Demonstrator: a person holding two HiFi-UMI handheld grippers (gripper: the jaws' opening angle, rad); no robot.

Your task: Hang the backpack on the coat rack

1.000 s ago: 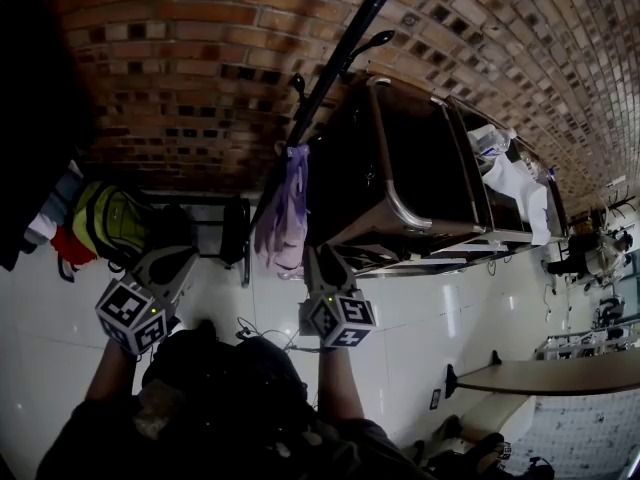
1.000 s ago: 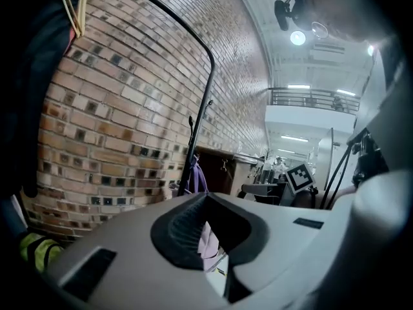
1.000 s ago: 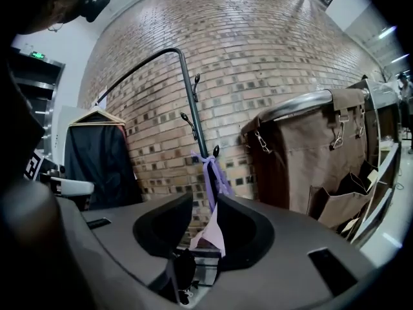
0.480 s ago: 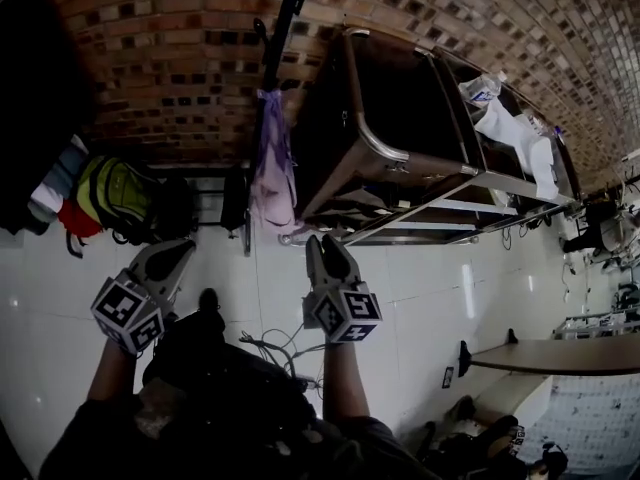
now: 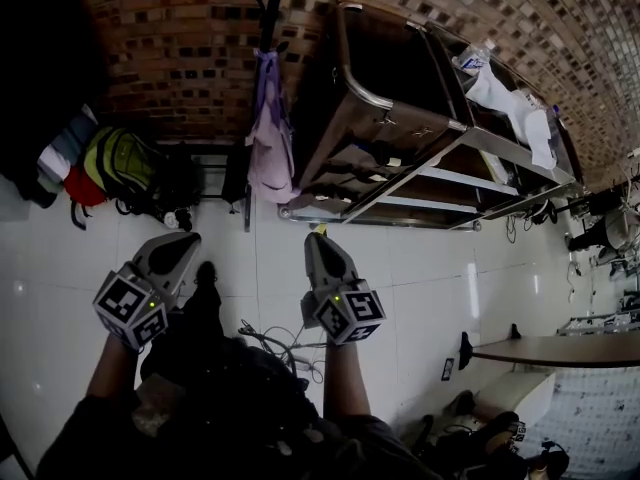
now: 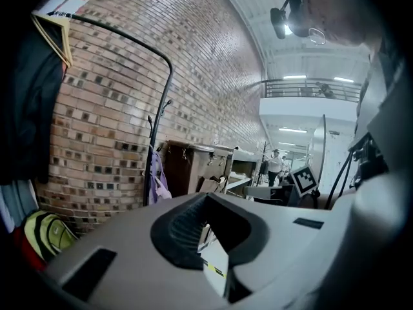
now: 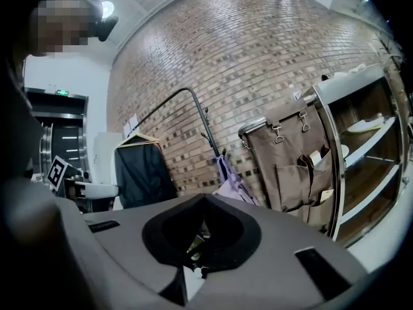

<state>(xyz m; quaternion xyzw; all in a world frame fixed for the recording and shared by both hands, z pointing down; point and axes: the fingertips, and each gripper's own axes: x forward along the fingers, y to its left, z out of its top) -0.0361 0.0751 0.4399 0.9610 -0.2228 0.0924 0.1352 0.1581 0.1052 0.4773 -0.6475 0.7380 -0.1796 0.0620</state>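
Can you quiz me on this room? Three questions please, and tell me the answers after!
1. Pick one. What hangs on the coat rack?
A. a purple bag
B. a red hat
C. an umbrella

2. True or false: the green backpack hangs on the coat rack.

3. Fill the gap: the wall behind the coat rack is made of ____.

Key
1. A
2. False. It sits low by the wall, off to the left of the coat rack.
3. brick
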